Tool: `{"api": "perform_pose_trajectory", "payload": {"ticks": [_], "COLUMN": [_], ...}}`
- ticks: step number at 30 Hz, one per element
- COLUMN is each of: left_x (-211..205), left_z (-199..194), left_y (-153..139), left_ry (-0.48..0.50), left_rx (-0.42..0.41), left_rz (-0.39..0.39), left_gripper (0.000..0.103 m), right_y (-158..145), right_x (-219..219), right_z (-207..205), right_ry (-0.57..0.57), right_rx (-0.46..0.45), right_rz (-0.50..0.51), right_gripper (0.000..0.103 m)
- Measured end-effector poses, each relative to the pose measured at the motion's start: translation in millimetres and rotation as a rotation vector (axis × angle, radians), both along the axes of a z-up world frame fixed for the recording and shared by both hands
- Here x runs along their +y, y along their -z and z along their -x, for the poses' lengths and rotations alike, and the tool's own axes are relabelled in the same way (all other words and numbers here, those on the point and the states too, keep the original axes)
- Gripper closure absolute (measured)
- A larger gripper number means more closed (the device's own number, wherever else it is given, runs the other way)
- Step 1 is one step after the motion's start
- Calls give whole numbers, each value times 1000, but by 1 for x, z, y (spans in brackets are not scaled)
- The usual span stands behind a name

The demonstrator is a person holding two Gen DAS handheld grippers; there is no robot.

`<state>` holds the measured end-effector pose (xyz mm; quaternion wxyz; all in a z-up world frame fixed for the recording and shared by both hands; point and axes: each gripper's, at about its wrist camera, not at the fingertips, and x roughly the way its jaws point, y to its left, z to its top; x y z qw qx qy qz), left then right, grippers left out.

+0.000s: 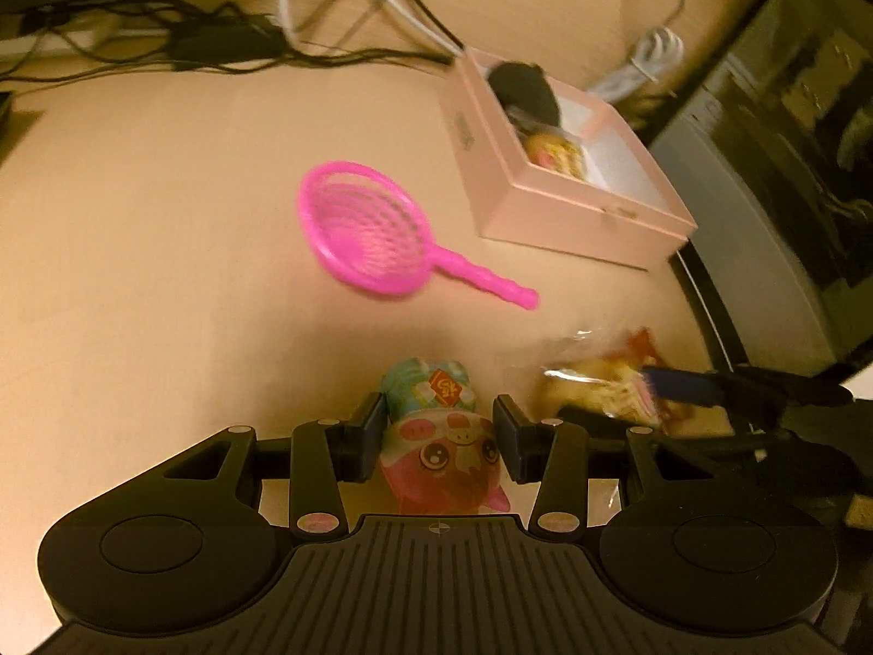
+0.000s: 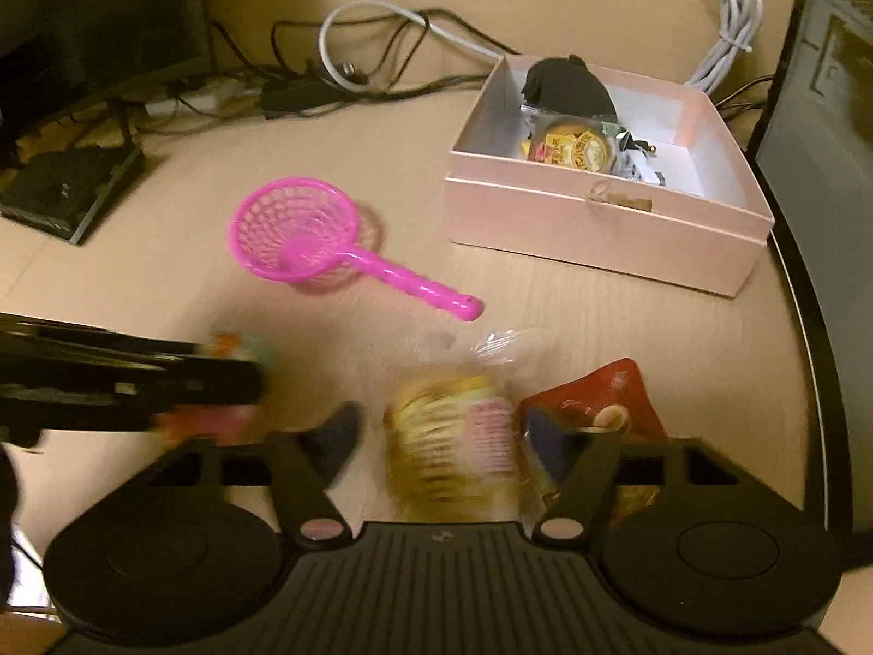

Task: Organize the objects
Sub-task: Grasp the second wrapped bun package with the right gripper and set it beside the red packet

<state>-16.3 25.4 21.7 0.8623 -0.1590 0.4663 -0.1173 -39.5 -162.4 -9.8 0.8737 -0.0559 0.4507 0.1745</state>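
Note:
My left gripper (image 1: 439, 428) has a pink and mint pig toy (image 1: 442, 436) between its jaws; the left pad touches it, the right pad stands just off it. My right gripper (image 2: 442, 431) is open around a clear-wrapped yellow snack pack (image 2: 464, 453). A red pouch (image 2: 600, 398) lies by its right finger. A pink plastic strainer (image 1: 365, 234) lies on the table (image 1: 136, 218); it also shows in the right wrist view (image 2: 297, 234). The pink box (image 2: 600, 224) holds a black object (image 2: 567, 87) and a round yellow packet (image 2: 575, 147). The box also shows in the left wrist view (image 1: 573, 218).
Black and white cables (image 2: 349, 60) run along the back of the table. A black flat device (image 2: 71, 185) lies at the left. A dark computer case (image 2: 824, 164) stands at the right, past the table edge. The left gripper's body (image 2: 125, 382) crosses the right wrist view.

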Motion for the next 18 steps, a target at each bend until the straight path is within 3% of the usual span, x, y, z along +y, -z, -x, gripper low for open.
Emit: {"api": "perform_pose_trajectory", "payload": {"ticks": [4,8,18], "left_x": [-6,-2,10], "left_z": [-4,-2,7], "left_y": [0,-7,-12], "left_ry": [10,-14,-83], "left_rx": [0,-24,-27], "left_rz": [-4,-16,-113], "left_gripper": [56,56,56], "right_y": [-8,-11,17], "right_x": [-7,-29,-63], "right_z": [18,26,23], "right_ry": [-30,14,176], "right_rx": [-43,-78,-36], "right_rz": [-16,16,56], "right_gripper": [13,2,2]}}
